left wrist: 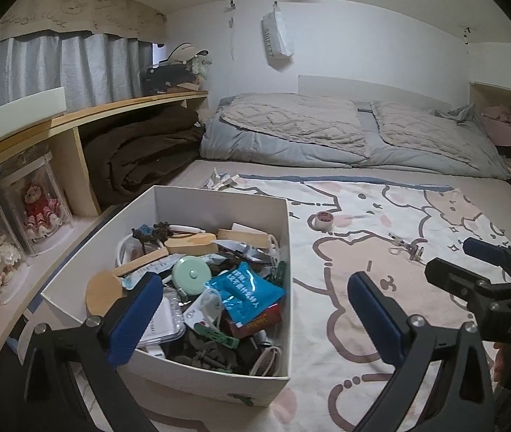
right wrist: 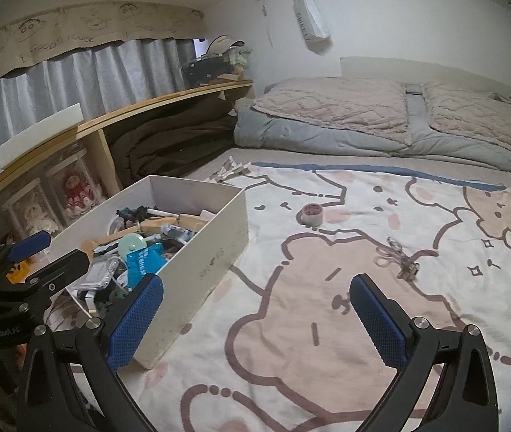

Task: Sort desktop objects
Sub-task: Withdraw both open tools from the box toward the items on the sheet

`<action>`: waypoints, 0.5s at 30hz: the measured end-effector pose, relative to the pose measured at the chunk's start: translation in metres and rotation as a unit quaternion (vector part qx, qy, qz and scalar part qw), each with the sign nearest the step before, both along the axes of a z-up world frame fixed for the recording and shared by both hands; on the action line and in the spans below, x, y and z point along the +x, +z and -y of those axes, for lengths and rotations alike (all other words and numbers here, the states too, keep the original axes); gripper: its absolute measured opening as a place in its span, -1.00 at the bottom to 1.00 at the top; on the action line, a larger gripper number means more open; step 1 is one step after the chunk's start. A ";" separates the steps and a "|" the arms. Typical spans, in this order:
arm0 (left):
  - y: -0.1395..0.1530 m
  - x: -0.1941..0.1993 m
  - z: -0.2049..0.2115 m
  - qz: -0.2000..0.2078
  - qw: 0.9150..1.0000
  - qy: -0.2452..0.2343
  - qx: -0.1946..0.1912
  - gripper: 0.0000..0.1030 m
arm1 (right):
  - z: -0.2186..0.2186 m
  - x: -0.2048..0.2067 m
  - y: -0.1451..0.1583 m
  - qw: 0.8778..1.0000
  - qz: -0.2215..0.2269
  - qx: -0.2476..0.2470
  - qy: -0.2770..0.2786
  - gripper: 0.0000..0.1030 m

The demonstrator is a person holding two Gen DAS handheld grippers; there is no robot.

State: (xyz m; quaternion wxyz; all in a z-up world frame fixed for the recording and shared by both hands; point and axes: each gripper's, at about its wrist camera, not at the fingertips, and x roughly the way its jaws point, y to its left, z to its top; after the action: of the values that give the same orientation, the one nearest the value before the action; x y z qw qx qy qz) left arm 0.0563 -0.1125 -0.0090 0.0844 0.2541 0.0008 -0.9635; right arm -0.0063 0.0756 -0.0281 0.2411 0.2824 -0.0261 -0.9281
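A white box (left wrist: 219, 385) full of small objects stands on a cartoon-print blanket (left wrist: 363, 324). In it lie a blue packet (left wrist: 246, 295), a mint round case (left wrist: 192, 274) and wooden pieces. My left gripper (left wrist: 255, 318) is open and empty, hovering over the box's near right corner. My right gripper (right wrist: 257, 320) is open and empty above the blanket, right of the box (right wrist: 198, 266). A tape roll (left wrist: 324, 220) (right wrist: 311, 215) and a metal eyelash curler (left wrist: 408, 248) (right wrist: 401, 259) lie on the blanket. The right gripper shows in the left view (left wrist: 485, 273).
Wooden shelves (left wrist: 75, 122) run along the left with dolls in clear cases (left wrist: 37, 205) and a brown blanket (left wrist: 140, 154). Folded grey and beige bedding (left wrist: 327, 133) lies at the back. A shelf with clothes (left wrist: 507, 129) stands at the far right.
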 end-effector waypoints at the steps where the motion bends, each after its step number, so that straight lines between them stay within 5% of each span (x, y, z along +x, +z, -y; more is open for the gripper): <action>1: -0.001 -0.001 -0.002 0.000 1.000 -0.002 0.000 1.00 | -0.003 0.000 0.000 1.000 0.001 -0.001 -0.002 1.00; 15: -0.008 -0.011 -0.042 0.007 0.999 -0.036 0.002 1.00 | -0.043 0.009 -0.003 1.000 -0.001 -0.002 -0.026 1.00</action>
State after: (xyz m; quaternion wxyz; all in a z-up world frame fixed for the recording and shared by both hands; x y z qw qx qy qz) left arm 0.0450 -0.0708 -0.0171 0.0494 0.2607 -0.0065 -0.9641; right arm 0.0031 0.1187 -0.0308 0.2173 0.2802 -0.0355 -0.9344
